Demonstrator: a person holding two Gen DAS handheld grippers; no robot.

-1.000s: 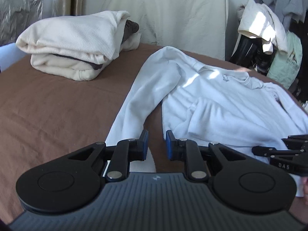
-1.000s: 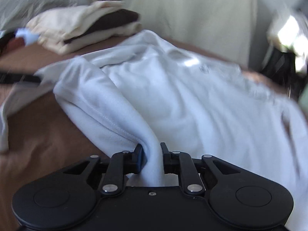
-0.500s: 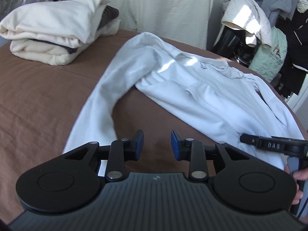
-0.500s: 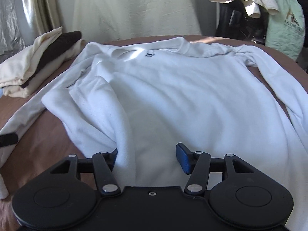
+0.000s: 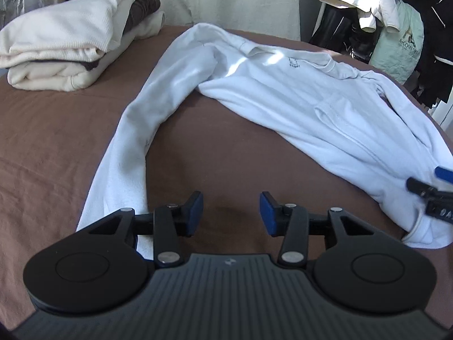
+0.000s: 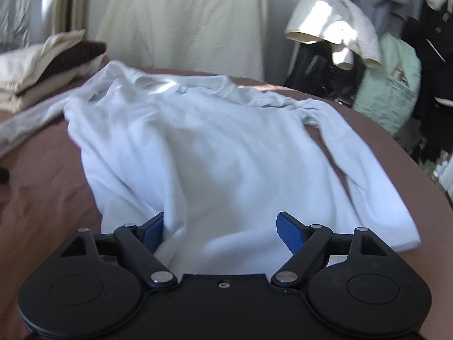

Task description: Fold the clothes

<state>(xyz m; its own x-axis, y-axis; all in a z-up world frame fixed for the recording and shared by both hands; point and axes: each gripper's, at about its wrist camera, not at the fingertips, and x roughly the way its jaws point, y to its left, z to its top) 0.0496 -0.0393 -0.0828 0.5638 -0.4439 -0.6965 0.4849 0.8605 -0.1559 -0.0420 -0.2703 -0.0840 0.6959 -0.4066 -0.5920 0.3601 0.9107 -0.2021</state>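
Observation:
A white long-sleeved sweatshirt (image 5: 305,104) lies spread on the brown bed (image 5: 56,147), collar toward the far wall. One sleeve (image 5: 136,141) trails down toward my left gripper (image 5: 231,212), which stands open over bare brown sheet just right of the cuff. In the right wrist view the sweatshirt (image 6: 220,147) fills the middle, its hem bunched between the wide-apart fingers of my right gripper (image 6: 219,231), which is open. The right gripper (image 5: 430,189) also shows at the right edge of the left wrist view, at the hem.
A stack of folded cream and dark brown clothes (image 5: 70,48) sits at the bed's far left corner. Cream fabric (image 6: 184,17) hangs on the wall behind. Jackets and bags (image 5: 396,19) hang at the far right, beyond the bed edge.
My right gripper let go of the white fabric and opened wide. My left gripper opened wider too. The sweatshirt's body now lies flatter and more to the right.

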